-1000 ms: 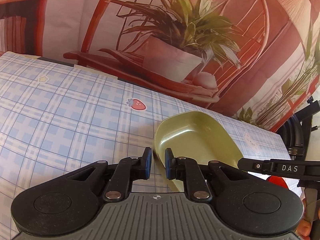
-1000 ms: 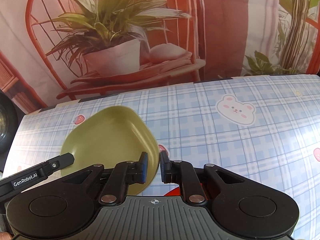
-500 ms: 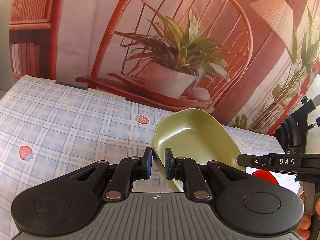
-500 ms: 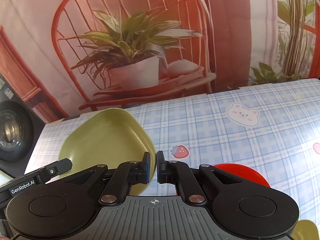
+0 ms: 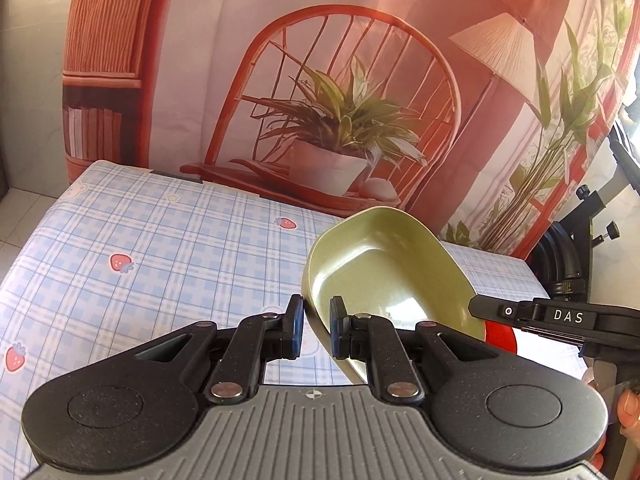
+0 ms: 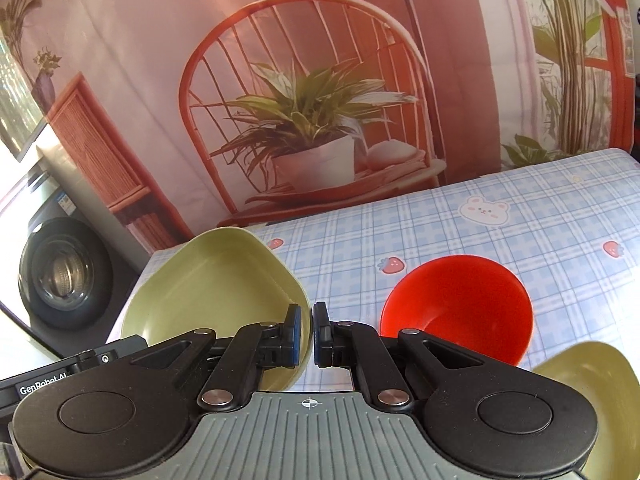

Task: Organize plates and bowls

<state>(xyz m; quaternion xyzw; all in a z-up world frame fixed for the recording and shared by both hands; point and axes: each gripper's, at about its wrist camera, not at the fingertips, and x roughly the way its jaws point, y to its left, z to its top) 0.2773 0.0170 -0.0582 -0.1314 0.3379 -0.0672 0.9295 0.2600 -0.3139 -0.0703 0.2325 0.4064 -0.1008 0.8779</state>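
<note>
Both grippers are pinching the same olive-green, rounded-square plastic bowl (image 5: pixel 384 276): the left gripper (image 5: pixel 316 330) is clamping its left rim, the right gripper (image 6: pixel 306 334) its right rim, and the bowl is hanging tilted above the table. A glossy red round bowl (image 6: pixel 460 304) is sitting on the blue checked tablecloth with strawberry and bear prints (image 6: pixel 500 240), just beside another green dish (image 6: pixel 592 396). A printed backdrop of a chair and potted plant (image 5: pixel 340 132) is hanging behind.

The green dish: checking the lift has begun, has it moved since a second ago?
Yes. The green dish, gripped by both tongs, has risen: its rim now overlaps the backdrop's printed chair seat instead of lying below it.
</note>
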